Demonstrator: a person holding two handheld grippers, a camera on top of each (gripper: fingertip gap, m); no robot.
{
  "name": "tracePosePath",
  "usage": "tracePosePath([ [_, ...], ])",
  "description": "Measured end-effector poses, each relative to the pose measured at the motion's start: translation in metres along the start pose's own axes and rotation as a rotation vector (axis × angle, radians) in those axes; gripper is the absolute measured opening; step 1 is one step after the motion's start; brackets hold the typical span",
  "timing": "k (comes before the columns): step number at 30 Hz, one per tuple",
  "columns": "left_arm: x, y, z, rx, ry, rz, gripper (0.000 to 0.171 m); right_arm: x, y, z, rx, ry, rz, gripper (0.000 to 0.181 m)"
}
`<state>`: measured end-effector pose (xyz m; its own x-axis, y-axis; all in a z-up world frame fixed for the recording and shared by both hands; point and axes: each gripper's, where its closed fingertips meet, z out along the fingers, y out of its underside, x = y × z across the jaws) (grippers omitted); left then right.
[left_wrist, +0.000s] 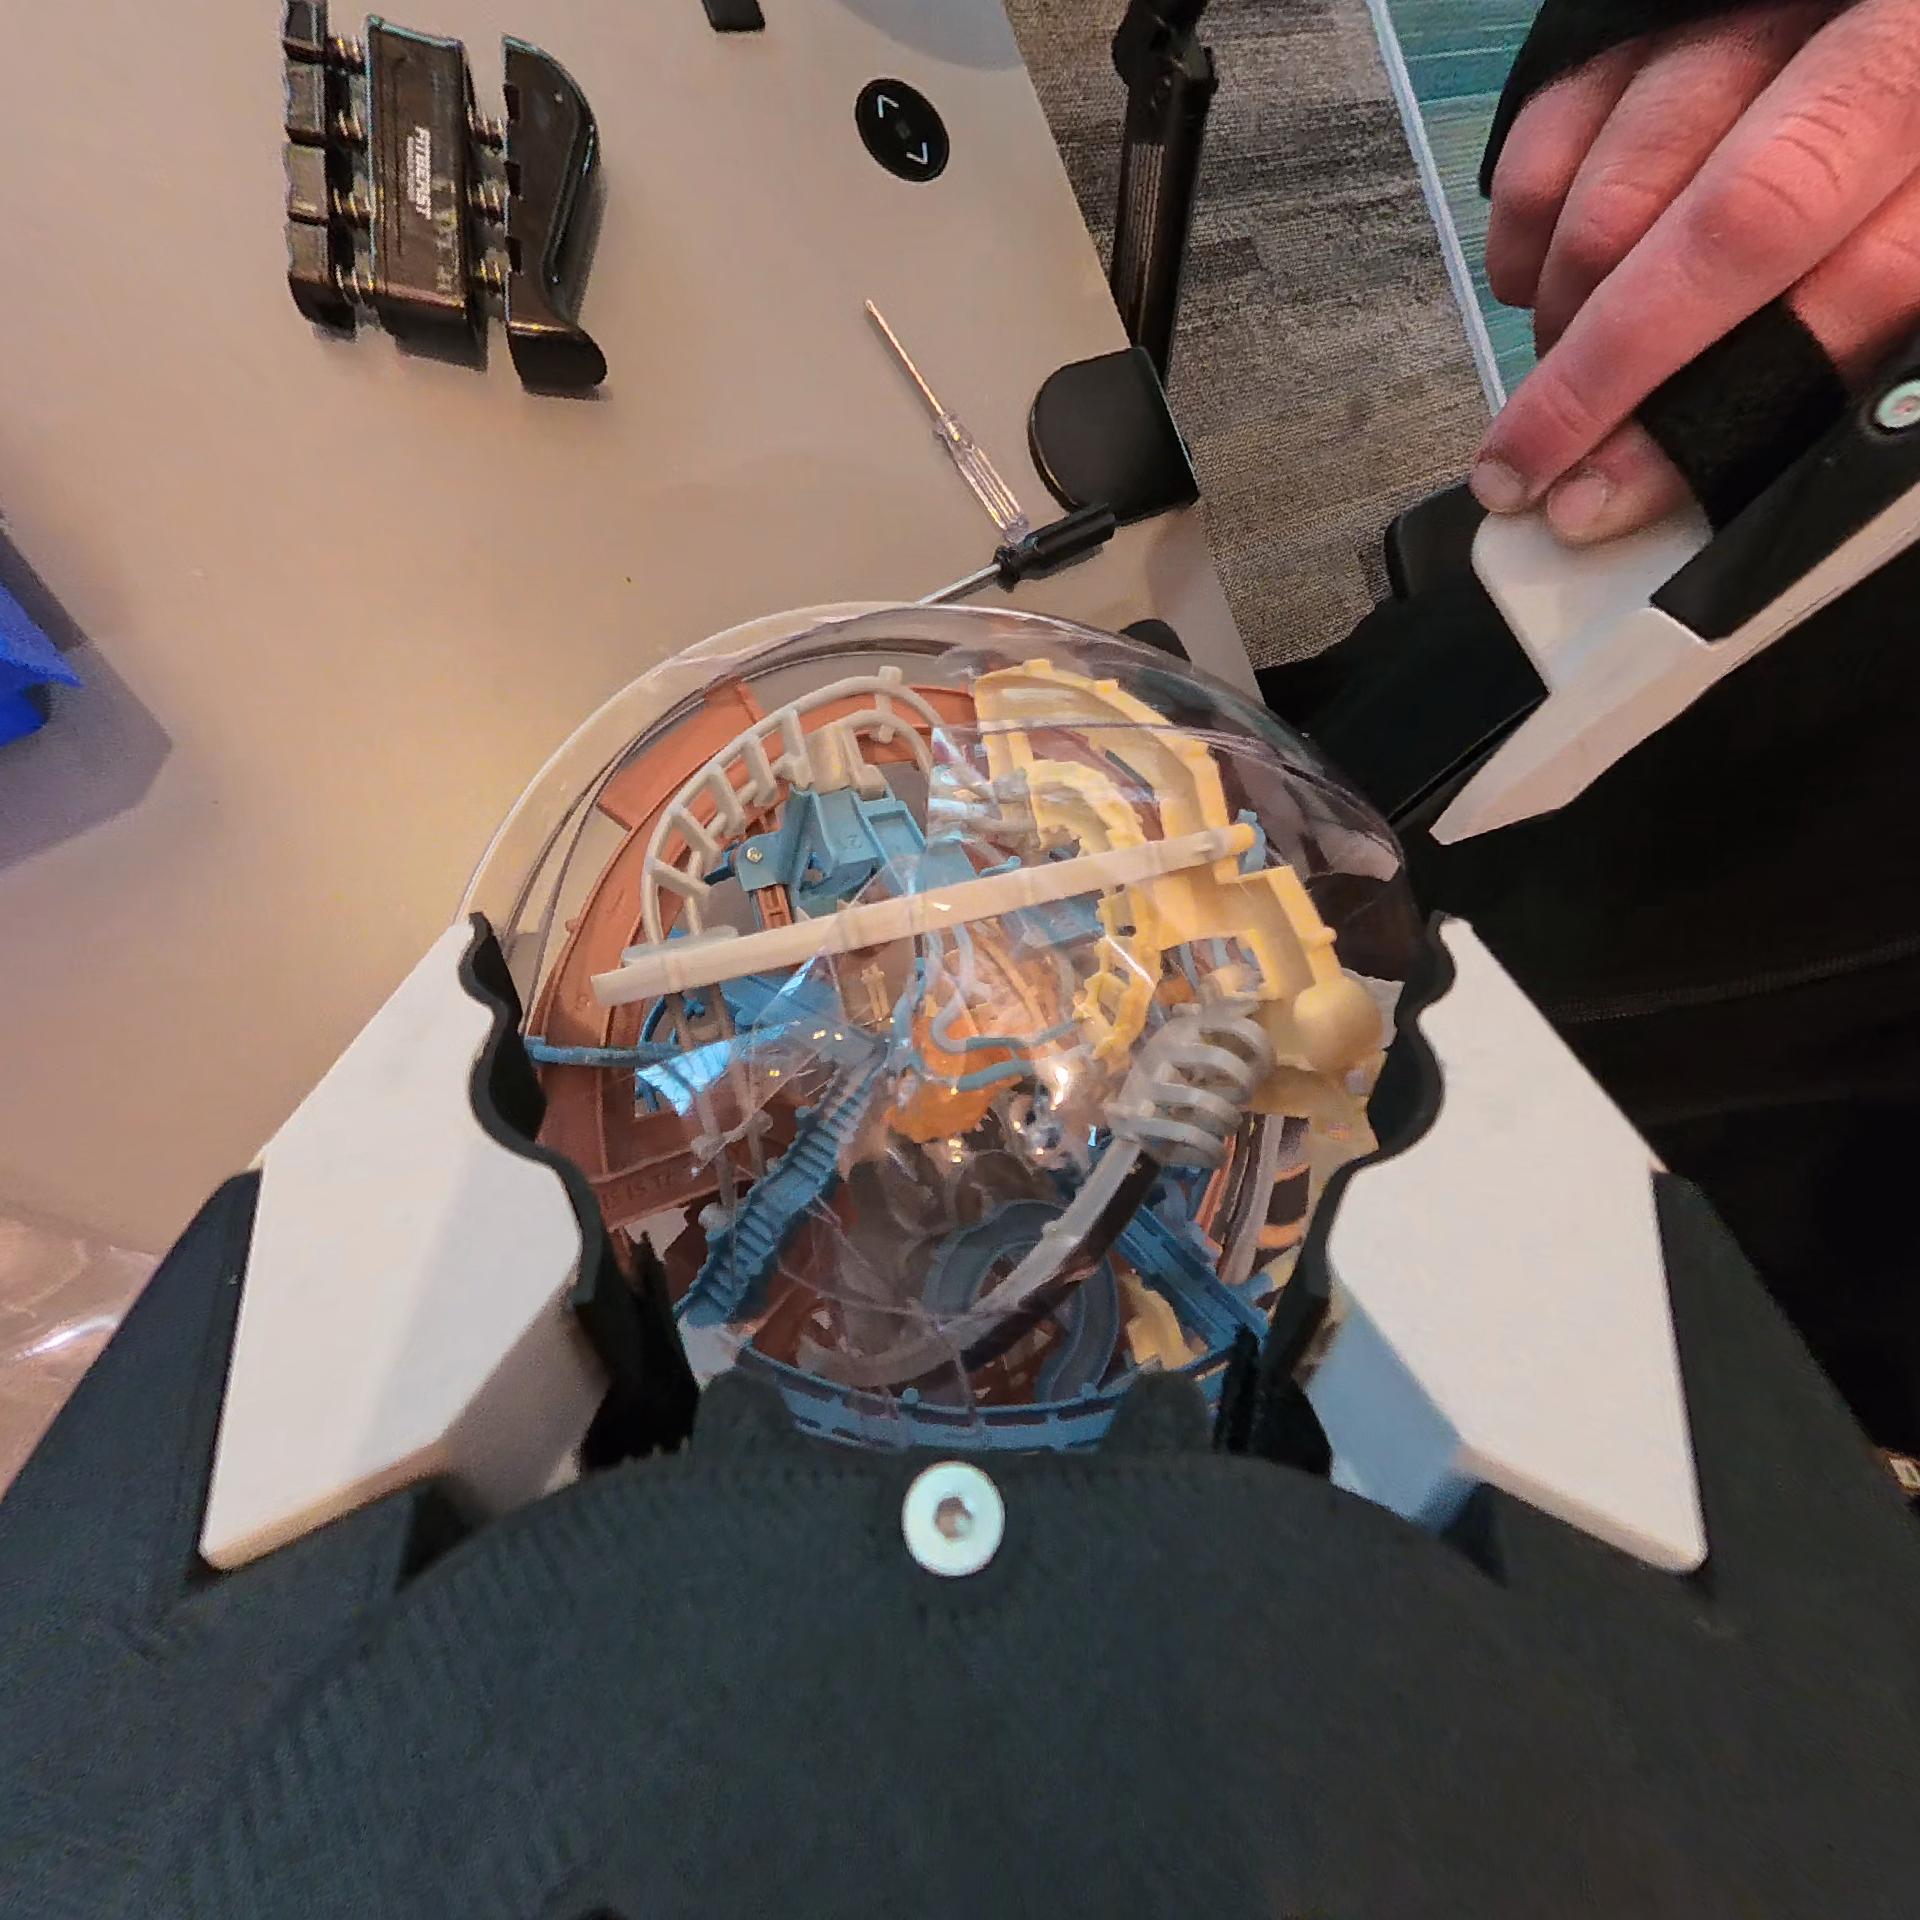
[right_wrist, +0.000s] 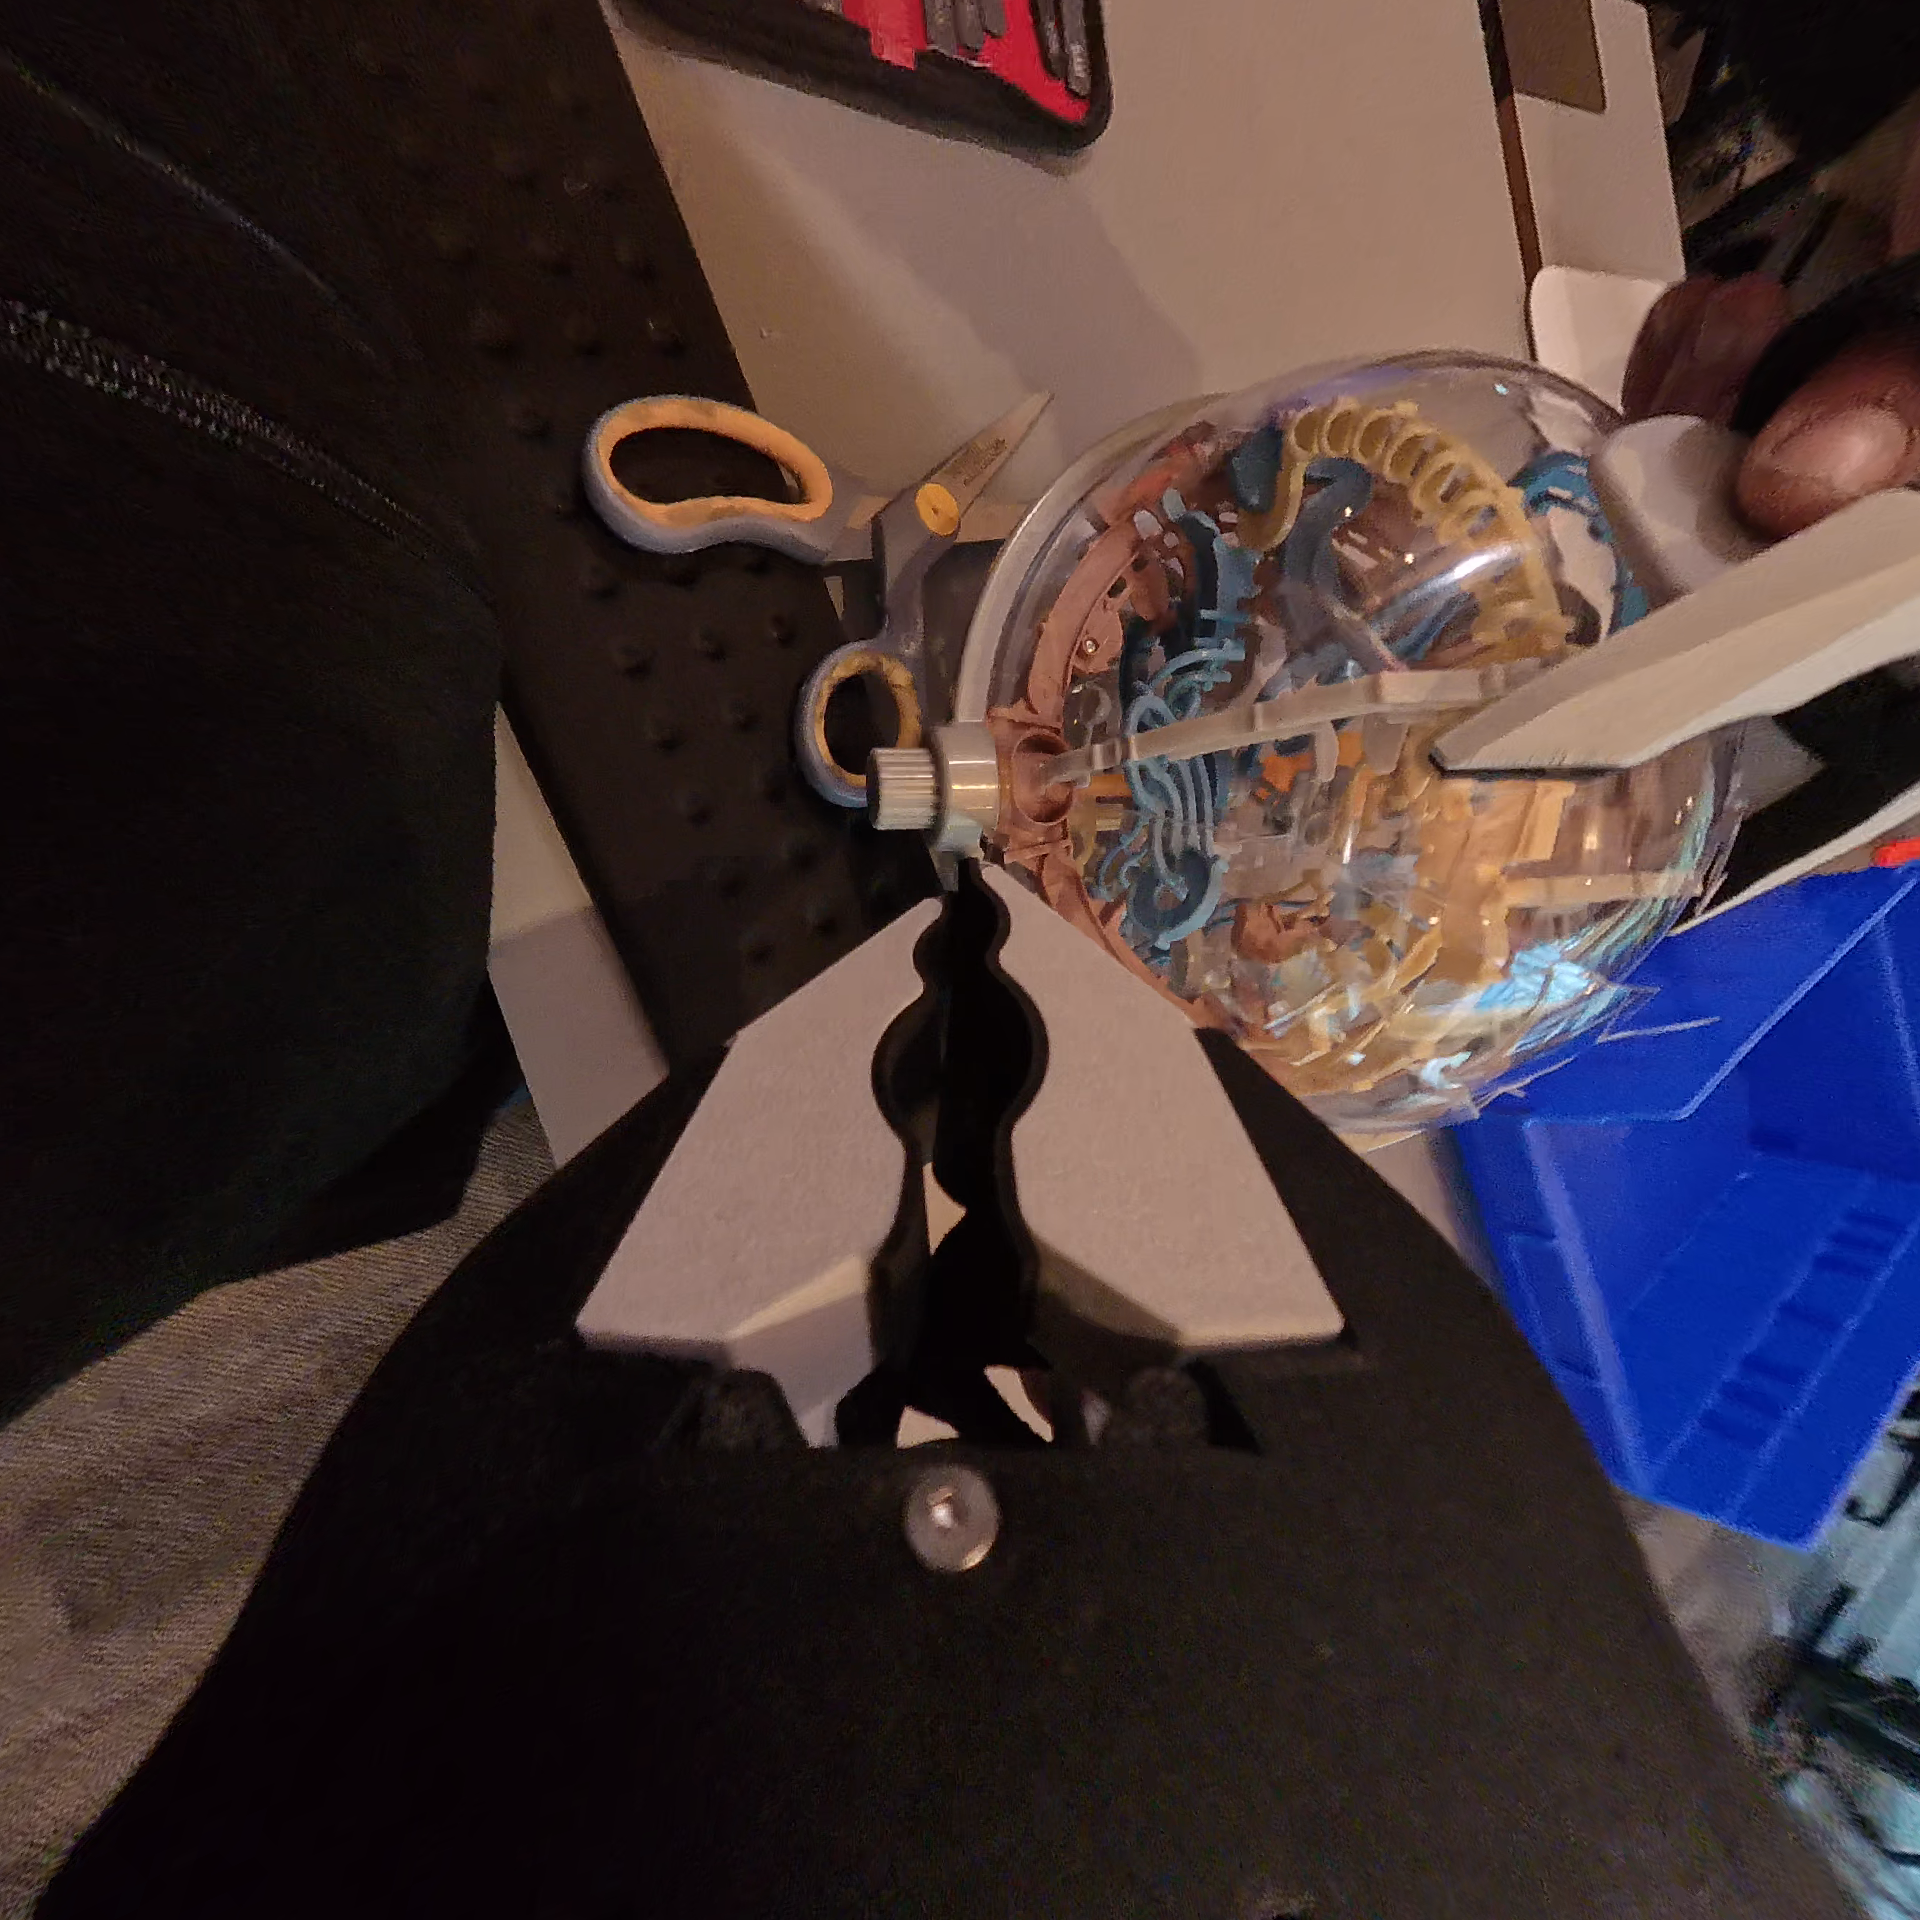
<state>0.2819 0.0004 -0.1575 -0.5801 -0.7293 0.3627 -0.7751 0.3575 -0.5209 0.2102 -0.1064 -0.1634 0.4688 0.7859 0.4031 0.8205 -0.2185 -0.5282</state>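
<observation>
Your left gripper (left_wrist: 951, 1049) is clamped around a clear plastic sphere with a maze of blue, yellow and brown tracks inside (left_wrist: 935, 997), one white finger on each side, so the ball sits right between the black pads and fills most of that view. It's held up above the pale tabletop (left_wrist: 312, 520).

Your right gripper (right_wrist: 961, 914) has its fingers pinched together, tips just under the small silver knob (right_wrist: 930, 788) sticking out of the sphere; can't tell if it's actually nipping anything.

Further out: a clear-handled screwdriver (left_wrist: 951, 426), a black hand-grip exerciser (left_wrist: 436, 187), orange-handled scissors (right_wrist: 790, 520) behind the ball, and a blue plastic bin (right_wrist: 1704, 1205) beside it.
</observation>
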Motion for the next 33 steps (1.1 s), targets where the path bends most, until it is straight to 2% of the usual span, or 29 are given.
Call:
tracePosePath([
  [5, 0.002, -0.005, 0.004, 0.031, -0.038, -0.042, 0.158, 0.002, 0.011, -0.011, 0.069, -0.028, 0.226, 0.0],
  [10, 0.003, -0.006, 0.004, 0.039, -0.053, -0.046, 0.158, 0.009, 0.027, -0.024, 0.073, 0.042, 0.346, 0.0],
  [15, 0.004, -0.007, 0.005, 0.033, -0.06, -0.047, 0.158, 0.01, 0.031, -0.022, 0.1, 0.039, 0.386, 0.0],
  [28, 0.0, -0.001, -0.004, 0.116, -0.028, -0.078, 0.158, 0.034, 0.029, -0.028, 0.343, -0.02, 0.6, 0.0],
  [33, -0.002, 0.002, -0.008, 0.152, -0.014, -0.097, 0.158, 0.034, 0.029, -0.027, 0.339, 0.016, 0.541, 0.0],
])
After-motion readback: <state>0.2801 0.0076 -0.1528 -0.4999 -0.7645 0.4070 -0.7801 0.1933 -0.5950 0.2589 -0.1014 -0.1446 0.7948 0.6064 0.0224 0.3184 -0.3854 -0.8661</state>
